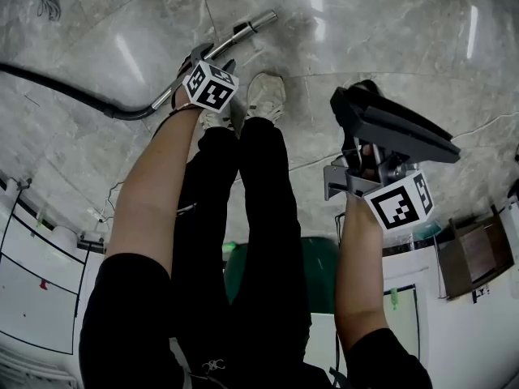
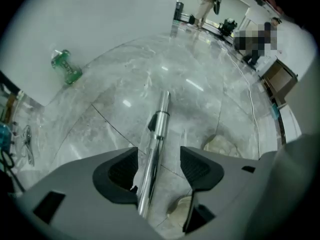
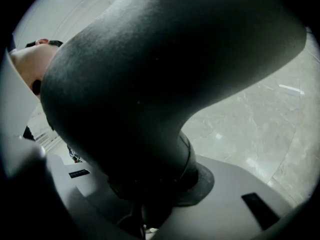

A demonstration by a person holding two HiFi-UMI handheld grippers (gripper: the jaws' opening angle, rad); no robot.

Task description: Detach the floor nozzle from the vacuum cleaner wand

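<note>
Black-trousered legs (image 1: pixel 243 241) and two bare forearms fill the near part of the head view, ending in a pair of white shoes (image 1: pixel 266 96) planted on the grey marbled floor (image 1: pixel 365 31). Beyond the shoes lies the shiny chrome vacuum wand (image 1: pixel 243 31), flat on the floor and running slantwise, with a curved black hose (image 1: pixel 57 83) joined to its lower end and trailing off to the left edge. Its upper end is bare.

The left tongs (image 2: pixel 159 170) point steeply down over the wand. Their ribbed black pads (image 2: pixel 122 171) stand wide apart with the chrome tube passing between them, nearer the left-hand pad; neither pad presses on it.

The right tongs (image 1: pixel 362 159) are closed on the black plastic floor nozzle (image 1: pixel 397 128), gripping it by its round neck. The nozzle's broad flat body sticks out above the tongs, lifted off the floor and well apart from the wand, to the right of the shoes. In the right gripper view its dark bulk blocks nearly everything.

A small green object (image 2: pixel 66 66) sits at the foot of the white wall in the left gripper view.
</note>
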